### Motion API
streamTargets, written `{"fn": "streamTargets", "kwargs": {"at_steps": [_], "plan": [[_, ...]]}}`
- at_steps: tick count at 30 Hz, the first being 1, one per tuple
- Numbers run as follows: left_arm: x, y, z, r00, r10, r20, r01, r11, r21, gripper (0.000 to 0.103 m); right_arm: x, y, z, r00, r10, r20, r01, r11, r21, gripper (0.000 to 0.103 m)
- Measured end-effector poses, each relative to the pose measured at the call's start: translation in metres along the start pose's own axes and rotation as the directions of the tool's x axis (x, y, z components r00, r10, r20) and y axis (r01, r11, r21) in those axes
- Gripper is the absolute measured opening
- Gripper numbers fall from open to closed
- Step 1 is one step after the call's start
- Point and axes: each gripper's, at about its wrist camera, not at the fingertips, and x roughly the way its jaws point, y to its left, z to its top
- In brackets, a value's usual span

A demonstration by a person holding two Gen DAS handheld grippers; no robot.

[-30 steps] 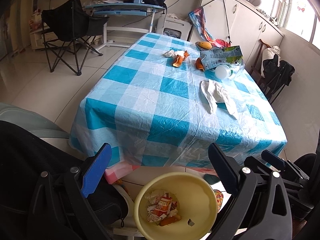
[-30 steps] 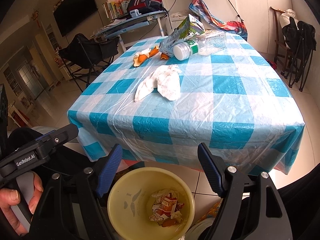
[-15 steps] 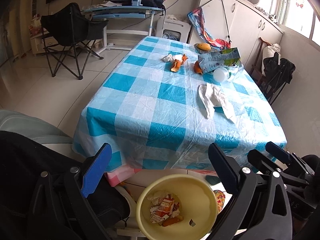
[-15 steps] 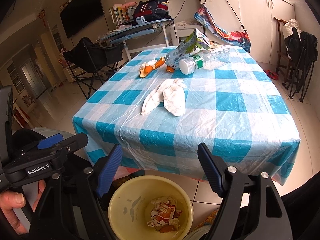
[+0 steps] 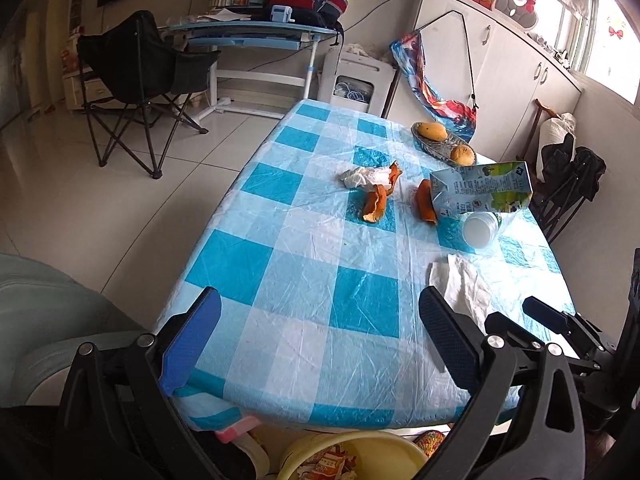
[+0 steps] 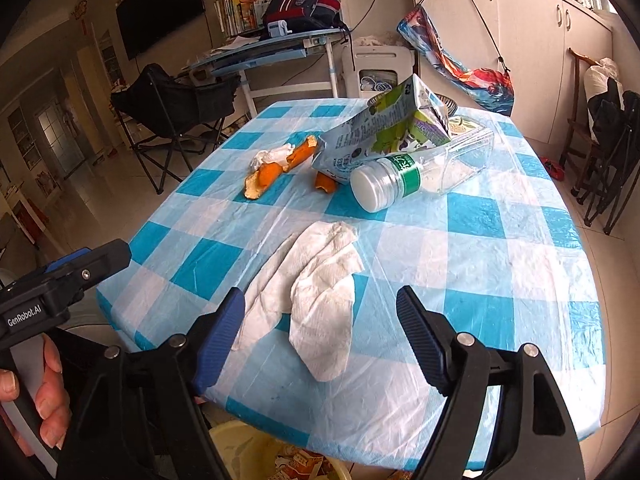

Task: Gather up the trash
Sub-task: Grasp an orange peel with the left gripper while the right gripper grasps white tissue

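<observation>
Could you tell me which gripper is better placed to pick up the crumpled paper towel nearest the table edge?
Right. The right gripper, jaws open, faces the paper towel directly; the left gripper faces bare tablecloth, with the towel off to its side.

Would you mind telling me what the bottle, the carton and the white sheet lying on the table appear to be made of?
The bottle looks like clear, glossy plastic: you see through its body, and it has a white cap. The carton seems to be printed coated paperboard, creased and dented. The white sheet is probably paper towel: matte, embossed, crumpled, faintly stained.
</observation>
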Motion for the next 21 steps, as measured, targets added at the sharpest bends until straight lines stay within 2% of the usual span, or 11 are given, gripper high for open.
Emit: {"fn": "streamTargets", "kwargs": {"at_steps": [4, 8, 12, 13, 15, 17, 18, 19, 20, 21], "plan": [[0.037, -0.015, 0.021, 1.0, -0.017, -0.018, 0.017, 1.0, 0.018, 0.096, 0.02, -0.005, -0.002, 1.0, 0.006, -0.03, -0.006, 1.0, 0.002, 0.058], [0.075, -0.032, 0.044, 1.0, -0.011, -0.023, 0.011, 0.999, 0.03, 0.096, 0.023, 0.001, 0.0, 1.0, -0.01, -0.018, 0.009, 0.999, -0.049, 0.055], [0.114, -0.042, 0.062, 0.999, 0.01, -0.05, -0.008, 0.999, 0.031, 0.093, 0.022, 0.006, 0.001, 0.999, -0.036, -0.02, 0.034, 0.995, -0.09, 0.039], [0.123, -0.044, 0.065, 0.998, 0.011, -0.059, -0.009, 0.999, 0.034, 0.088, 0.023, 0.005, 0.002, 0.999, -0.031, -0.024, 0.029, 0.995, -0.091, 0.032], [0.139, -0.045, 0.069, 0.995, -0.006, -0.1, 0.008, 1.0, 0.025, 0.079, 0.022, 0.004, 0.003, 1.0, -0.012, -0.029, 0.01, 0.996, -0.083, 0.028], [0.145, -0.047, 0.073, 0.995, -0.019, -0.103, 0.021, 1.0, 0.02, 0.071, 0.022, 0.002, 0.003, 0.999, 0.0, -0.033, -0.002, 0.997, -0.071, 0.026], [0.148, -0.049, 0.074, 0.994, -0.021, -0.109, 0.024, 0.999, 0.035, 0.063, 0.023, 0.001, 0.004, 0.999, 0.008, -0.035, -0.01, 0.998, -0.063, 0.025], [0.148, -0.052, 0.074, 0.993, -0.026, -0.111, 0.032, 0.998, 0.05, 0.049, 0.023, 0.001, 0.005, 0.999, 0.015, -0.036, -0.017, 0.998, -0.056, 0.025], [0.148, -0.054, 0.073, 0.992, -0.038, -0.117, 0.046, 0.997, 0.066, 0.04, 0.022, 0.001, 0.005, 0.999, 0.018, -0.036, -0.02, 0.998, -0.053, 0.024], [0.147, -0.055, 0.071, 0.991, -0.046, -0.127, 0.057, 0.995, 0.085, 0.024, 0.021, 0.001, 0.004, 0.999, 0.023, -0.036, -0.025, 0.999, -0.048, 0.024]]}}
